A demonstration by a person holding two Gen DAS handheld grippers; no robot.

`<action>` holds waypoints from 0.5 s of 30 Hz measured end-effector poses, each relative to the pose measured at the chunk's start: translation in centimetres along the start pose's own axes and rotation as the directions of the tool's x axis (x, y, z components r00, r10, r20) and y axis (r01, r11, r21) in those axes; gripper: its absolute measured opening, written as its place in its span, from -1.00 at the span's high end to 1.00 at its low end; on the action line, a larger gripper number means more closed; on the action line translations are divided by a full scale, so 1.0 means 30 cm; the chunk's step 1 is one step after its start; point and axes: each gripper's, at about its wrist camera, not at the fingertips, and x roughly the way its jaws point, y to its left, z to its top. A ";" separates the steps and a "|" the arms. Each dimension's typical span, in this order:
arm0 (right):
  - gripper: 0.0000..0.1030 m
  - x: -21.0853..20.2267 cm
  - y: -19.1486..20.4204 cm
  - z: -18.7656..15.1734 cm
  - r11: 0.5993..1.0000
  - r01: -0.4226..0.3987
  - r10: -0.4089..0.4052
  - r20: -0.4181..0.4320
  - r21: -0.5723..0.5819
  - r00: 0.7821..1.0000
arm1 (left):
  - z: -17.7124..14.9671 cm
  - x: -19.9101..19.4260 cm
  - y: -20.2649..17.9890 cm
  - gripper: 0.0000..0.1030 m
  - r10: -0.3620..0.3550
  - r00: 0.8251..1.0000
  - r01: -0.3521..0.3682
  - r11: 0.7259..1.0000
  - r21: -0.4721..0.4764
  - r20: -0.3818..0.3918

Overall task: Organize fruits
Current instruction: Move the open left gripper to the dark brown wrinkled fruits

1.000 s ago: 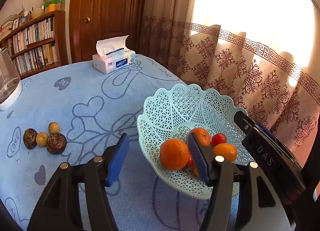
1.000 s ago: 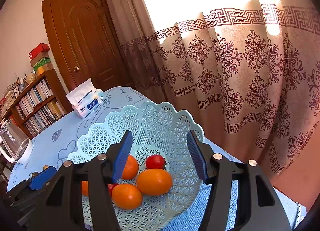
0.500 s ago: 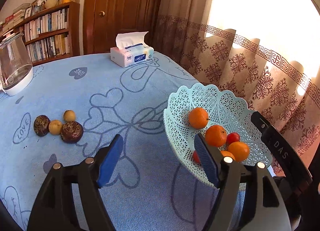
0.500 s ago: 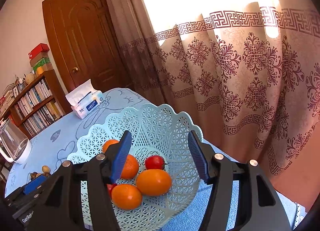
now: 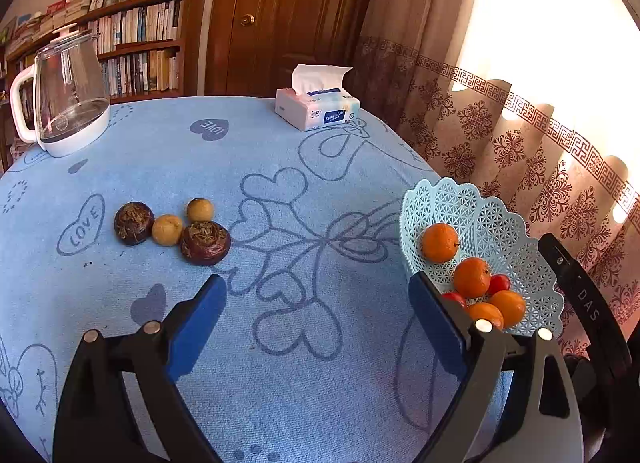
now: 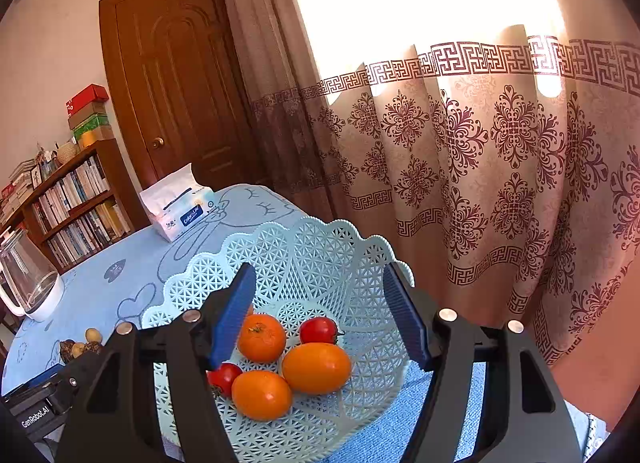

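A pale green lattice basket (image 5: 496,223) (image 6: 320,247) sits at the table's right edge and holds several oranges (image 5: 439,242) (image 6: 262,337) and small red tomatoes (image 6: 319,330). Two dark brown fruits (image 5: 205,242) and two small tan fruits (image 5: 167,229) lie together on the blue cloth at the left. My left gripper (image 5: 316,315) is open and empty above the cloth between the basket and the loose fruits. My right gripper (image 6: 320,319) is open and empty, hovering over the basket.
A glass kettle (image 5: 68,91) stands at the back left and a tissue box (image 5: 318,109) at the back middle. Patterned curtains (image 6: 480,167) hang close behind the basket. A bookshelf (image 5: 140,47) and door (image 5: 280,15) are beyond the table.
My left gripper has let go of an orange into the basket and pulled back to the left and up. The right gripper has stayed over the basket.
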 end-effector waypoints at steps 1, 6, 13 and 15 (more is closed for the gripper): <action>-0.47 -0.003 0.002 -0.001 1.000 -0.003 0.003 0.004 -0.003 1.000 | -0.001 -0.006 0.015 -0.83 0.006 1.000 -0.006 1.000 -0.010 0.003; -0.53 -0.013 0.029 -0.005 0.999 -0.032 0.033 0.013 -0.041 0.999 | -0.007 -0.032 0.090 -0.84 0.044 0.999 -0.043 0.998 -0.055 0.015; -0.54 -0.028 0.078 -0.018 0.991 -0.077 0.079 0.018 -0.107 0.997 | -0.014 -0.061 0.193 -0.84 0.102 0.995 -0.099 0.990 -0.100 0.021; -0.54 -0.030 0.092 -0.023 0.988 -0.090 0.093 0.015 -0.126 0.996 | -0.016 -0.066 0.222 -0.84 0.118 0.993 -0.115 0.987 -0.110 0.021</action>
